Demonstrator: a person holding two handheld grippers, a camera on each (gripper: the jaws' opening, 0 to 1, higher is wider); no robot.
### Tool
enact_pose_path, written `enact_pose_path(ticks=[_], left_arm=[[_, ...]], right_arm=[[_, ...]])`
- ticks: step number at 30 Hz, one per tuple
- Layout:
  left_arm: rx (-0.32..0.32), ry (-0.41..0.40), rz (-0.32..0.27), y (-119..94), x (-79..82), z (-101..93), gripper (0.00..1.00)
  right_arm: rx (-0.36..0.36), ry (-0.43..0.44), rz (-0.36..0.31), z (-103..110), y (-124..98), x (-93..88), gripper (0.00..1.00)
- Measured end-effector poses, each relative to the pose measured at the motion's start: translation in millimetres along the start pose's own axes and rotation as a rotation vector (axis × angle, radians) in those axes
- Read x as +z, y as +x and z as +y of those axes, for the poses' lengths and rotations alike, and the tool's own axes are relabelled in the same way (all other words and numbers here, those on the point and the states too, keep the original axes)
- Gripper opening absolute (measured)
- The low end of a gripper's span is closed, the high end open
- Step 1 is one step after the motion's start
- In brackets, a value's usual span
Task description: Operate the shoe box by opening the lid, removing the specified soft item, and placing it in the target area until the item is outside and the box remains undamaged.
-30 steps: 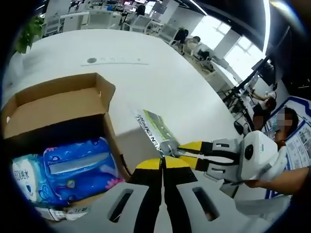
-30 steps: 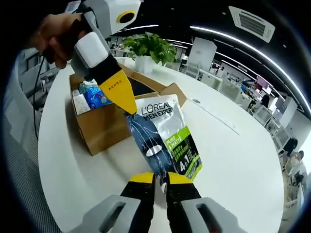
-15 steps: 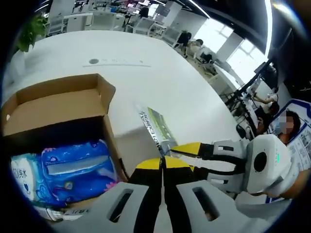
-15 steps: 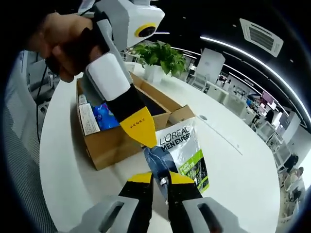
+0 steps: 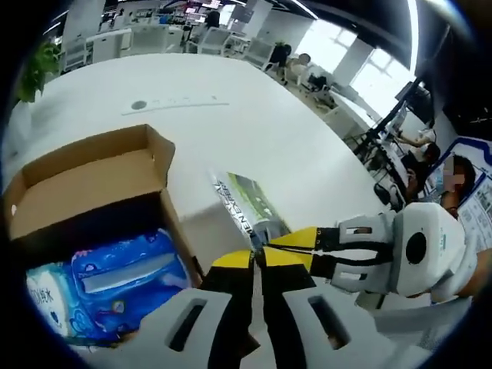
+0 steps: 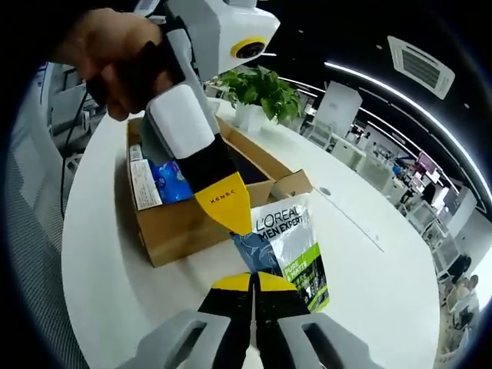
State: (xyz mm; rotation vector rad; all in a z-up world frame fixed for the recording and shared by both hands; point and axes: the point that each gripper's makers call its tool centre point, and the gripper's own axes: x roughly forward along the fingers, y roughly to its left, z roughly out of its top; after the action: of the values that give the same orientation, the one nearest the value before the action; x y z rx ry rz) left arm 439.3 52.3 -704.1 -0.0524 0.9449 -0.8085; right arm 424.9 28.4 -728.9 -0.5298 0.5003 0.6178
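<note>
Both tongs are pinched on the same L'Oréal pouch [image 6: 288, 247]. Right tongs [image 6: 254, 280] are seen closed on its lower edge at 6 o'clock in the right gripper view, while the left tongs [image 6: 230, 223], held by a hand [image 6: 115, 46], grip its upper corner from 11 o'clock. In the left gripper view, the left tongs [image 5: 255, 257] are shut on the pouch's near edge, the right tongs entering from 3 o'clock. The pouch is held above the white worktop [image 6: 369, 292], just beside the open cardboard box [image 5: 92, 177], outside it. Blue packets [image 5: 115, 280] are seen inside the box.
</note>
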Motion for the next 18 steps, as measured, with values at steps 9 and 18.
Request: enact_pose_path(ticks=[9,18], left_arm=[[-0.036,0.102,-0.004,-9.4,-2.9,-1.2,0.15],[-0.071,0.145,-0.039,-26.4,0.6,-0.8,0.21]], right_arm=[[-0.008,-0.018,-0.019,-4.1,1.5,3.5,0.00],[0.008,-0.062,-0.016,-1.9,5.1,3.2,0.00]])
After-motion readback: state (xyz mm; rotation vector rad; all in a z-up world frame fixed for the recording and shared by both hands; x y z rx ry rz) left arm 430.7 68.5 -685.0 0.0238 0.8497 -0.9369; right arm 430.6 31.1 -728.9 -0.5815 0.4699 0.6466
